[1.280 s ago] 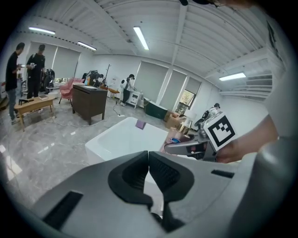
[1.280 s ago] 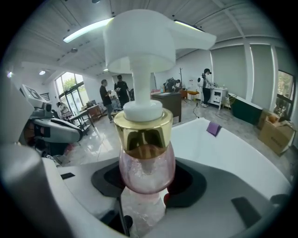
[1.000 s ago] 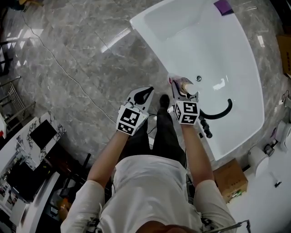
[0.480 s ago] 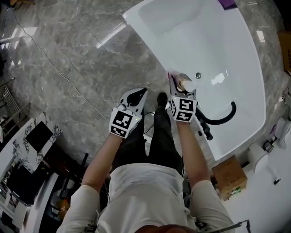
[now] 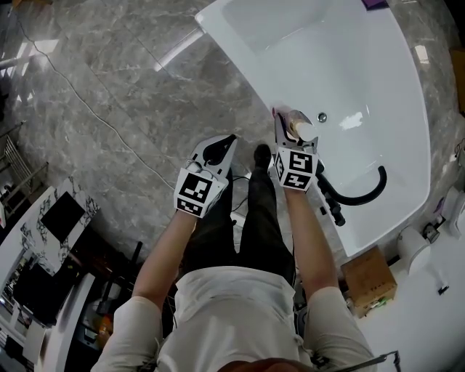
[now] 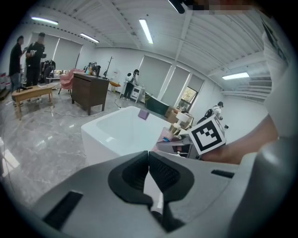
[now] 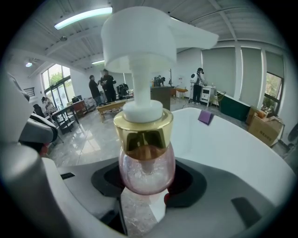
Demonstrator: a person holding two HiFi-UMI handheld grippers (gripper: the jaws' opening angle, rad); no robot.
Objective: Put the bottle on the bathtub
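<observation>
A clear pink pump bottle (image 7: 145,165) with a gold collar and a white pump head stands upright between the jaws of my right gripper (image 7: 145,181), which is shut on its body. From the head view the bottle (image 5: 302,131) and the right gripper (image 5: 293,125) hang over the near rim of the white bathtub (image 5: 240,62). My left gripper (image 5: 221,145) hovers over the marble floor just left of the tub. Its pads meet with nothing between them (image 6: 149,173). The tub (image 6: 116,135) lies ahead of it.
A black hose (image 5: 357,190) curls inside the tub near its fittings. A purple item (image 5: 375,3) lies on the far rim. A cardboard box (image 5: 369,283) stands at the tub's end, a cable (image 5: 94,109) crosses the floor, and a marble-topped table (image 5: 43,218) is at left.
Both grippers have come down a little. The bottle stays held in the right jaws, and the left jaws stay shut.
</observation>
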